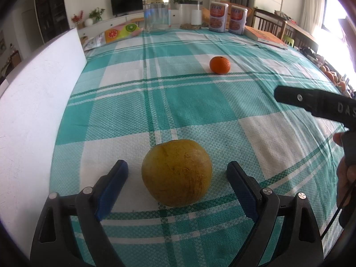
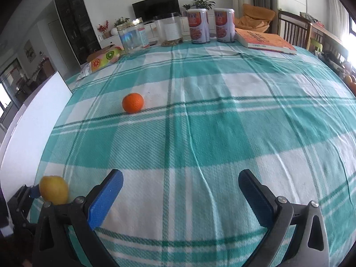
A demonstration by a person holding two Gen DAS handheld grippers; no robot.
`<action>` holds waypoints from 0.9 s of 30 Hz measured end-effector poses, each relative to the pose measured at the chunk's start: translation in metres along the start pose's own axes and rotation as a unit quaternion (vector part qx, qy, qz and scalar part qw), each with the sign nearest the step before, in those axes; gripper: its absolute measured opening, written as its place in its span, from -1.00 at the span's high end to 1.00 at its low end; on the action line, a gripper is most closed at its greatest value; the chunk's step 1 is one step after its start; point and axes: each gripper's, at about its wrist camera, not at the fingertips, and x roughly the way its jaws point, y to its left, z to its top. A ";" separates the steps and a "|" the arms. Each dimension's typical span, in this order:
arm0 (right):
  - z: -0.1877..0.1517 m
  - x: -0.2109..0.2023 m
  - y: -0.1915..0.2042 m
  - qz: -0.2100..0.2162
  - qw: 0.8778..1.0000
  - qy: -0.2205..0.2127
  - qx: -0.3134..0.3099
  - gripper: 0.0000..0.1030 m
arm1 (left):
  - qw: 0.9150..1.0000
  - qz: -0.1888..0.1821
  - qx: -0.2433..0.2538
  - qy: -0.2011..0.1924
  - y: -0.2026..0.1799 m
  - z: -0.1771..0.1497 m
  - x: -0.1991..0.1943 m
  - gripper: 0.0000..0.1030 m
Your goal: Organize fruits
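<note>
A large yellow fruit (image 1: 176,172) rests on the teal checked tablecloth (image 1: 200,102) between the blue pads of my left gripper (image 1: 176,169). That gripper is open, with a gap on each side of the fruit. A small orange mandarin (image 1: 219,65) lies farther back, right of centre. My right gripper (image 2: 180,175) is open over bare cloth with nothing between its fingers. In the left wrist view one black finger (image 1: 311,102) of it enters from the right, with a hand (image 1: 344,173) behind. The right wrist view shows the mandarin (image 2: 132,103) far left and the yellow fruit (image 2: 53,189) at the lower left.
A white board (image 1: 33,100) stands along the table's left side. At the back stand a glass jar (image 1: 156,14), a second jar (image 1: 191,14), two cans (image 1: 218,16), a book (image 1: 267,36) and a fruit-printed pack (image 1: 120,32). More oranges (image 1: 331,75) lie beyond the right edge.
</note>
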 end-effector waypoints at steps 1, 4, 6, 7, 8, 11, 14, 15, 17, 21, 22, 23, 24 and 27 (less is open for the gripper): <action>0.013 0.009 0.010 0.007 1.000 -0.001 -0.019 -0.99 | 1.000 0.000 0.000 0.000 0.000 0.000 0.000 -0.78; 0.045 0.046 0.033 0.019 0.998 0.026 -0.053 -0.77 | 1.000 0.000 0.000 0.000 0.000 0.000 0.000 -0.78; 0.057 0.072 0.044 0.021 0.996 0.052 -0.063 -0.69 | 1.000 0.000 0.000 0.000 0.000 0.000 0.000 -0.78; 0.059 0.082 0.048 0.019 0.995 0.061 -0.071 -0.45 | 1.000 0.000 0.000 0.000 0.000 0.000 0.000 -0.78; 0.060 0.088 0.052 0.014 0.995 0.065 -0.079 -0.24 | 1.000 0.000 0.000 0.000 0.000 0.000 0.000 -0.78; 0.057 0.082 0.055 0.013 0.995 0.054 -0.080 0.38 | 1.000 0.000 0.000 0.000 0.000 0.000 0.000 -0.78; 0.050 0.062 0.042 0.036 0.998 0.042 -0.043 0.38 | 1.000 0.000 0.000 0.000 0.000 0.000 0.000 -0.78; 0.046 0.055 0.038 0.045 0.998 0.041 -0.032 0.38 | 1.000 0.000 0.000 0.000 0.000 0.000 0.000 -0.78; 0.035 0.040 0.027 0.055 0.998 0.039 -0.013 0.38 | 1.000 -0.001 0.000 0.000 0.000 0.000 0.000 -0.78; 0.009 0.010 0.007 0.068 0.996 0.047 0.017 0.38 | 1.000 -0.016 -0.012 -0.002 0.007 0.003 -0.003 -0.65; 0.004 0.002 0.004 0.070 0.996 0.047 0.019 0.38 | 1.000 -0.022 -0.019 -0.005 0.010 0.003 -0.005 -0.11; -0.002 -0.006 0.002 0.071 0.996 0.046 0.020 0.38 | 0.999 -0.036 -0.025 -0.004 0.014 0.004 -0.008 0.00; -0.007 -0.013 0.000 0.074 0.996 0.045 0.021 0.38 | 0.999 -0.039 -0.034 -0.002 0.018 0.005 -0.010 0.02; -0.020 -0.032 -0.004 0.083 0.995 0.047 0.034 0.38 | 0.996 -0.068 -0.054 -0.008 0.028 0.001 -0.027 0.02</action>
